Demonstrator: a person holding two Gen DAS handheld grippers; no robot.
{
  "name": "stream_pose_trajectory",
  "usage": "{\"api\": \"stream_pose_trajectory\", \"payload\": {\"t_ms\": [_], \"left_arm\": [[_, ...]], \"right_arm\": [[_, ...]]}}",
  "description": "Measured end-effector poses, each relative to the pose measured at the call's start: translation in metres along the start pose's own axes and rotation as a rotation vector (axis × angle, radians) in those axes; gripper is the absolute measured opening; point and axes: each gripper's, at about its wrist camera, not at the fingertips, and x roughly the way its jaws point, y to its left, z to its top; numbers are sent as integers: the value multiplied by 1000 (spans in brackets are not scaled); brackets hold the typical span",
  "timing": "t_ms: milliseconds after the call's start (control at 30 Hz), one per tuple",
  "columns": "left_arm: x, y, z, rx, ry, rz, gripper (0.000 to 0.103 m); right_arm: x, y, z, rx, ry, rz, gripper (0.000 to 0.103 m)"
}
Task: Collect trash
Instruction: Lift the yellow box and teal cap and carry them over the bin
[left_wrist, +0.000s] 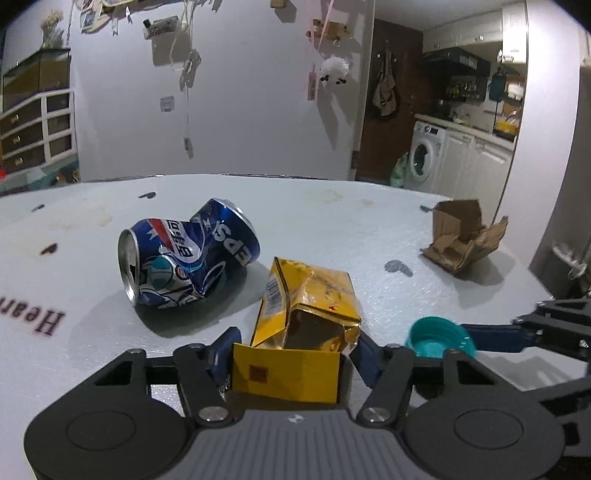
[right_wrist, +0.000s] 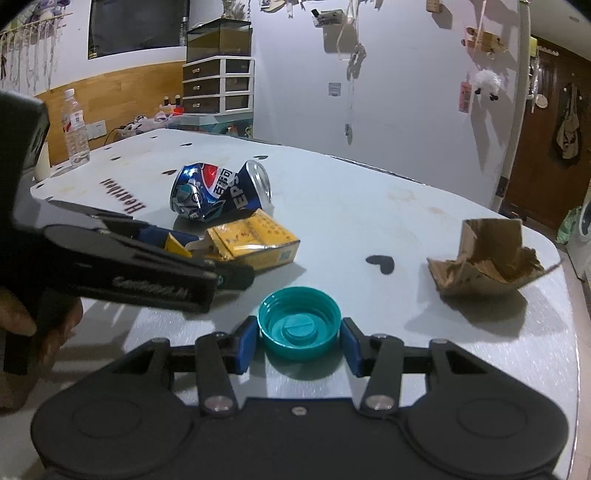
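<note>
- The left claw (left_wrist: 286, 352) is seen closed around a crumpled yellow packet (left_wrist: 301, 332), its blue pads pressed to the packet's open near end; the packet lies on the white counter (left_wrist: 332, 229).
- The right claw (right_wrist: 298, 341) is shown gripping a teal bottle cap (right_wrist: 299, 323), held open side up between both pads, low over the counter.
- A dented blue cola can (left_wrist: 186, 254) is pictured on its side just beyond the packet; a torn cardboard scrap (right_wrist: 487, 258) stands well apart, near the counter's right edge.
- A plastic water bottle (right_wrist: 75, 129) is seen upright at the far left corner.
</note>
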Motion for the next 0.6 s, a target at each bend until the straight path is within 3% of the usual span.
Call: {"api": "stream_pose_trajectory", "payload": {"t_ms": [167, 600], "left_arm": [[-2, -7, -2, 30, 3, 29, 58], [-19, -27, -13, -21, -2, 79, 56]], "right_arm": [[-6, 2, -5, 20, -1, -23, 49], [-22, -4, -16, 91, -1, -91, 48]]}}
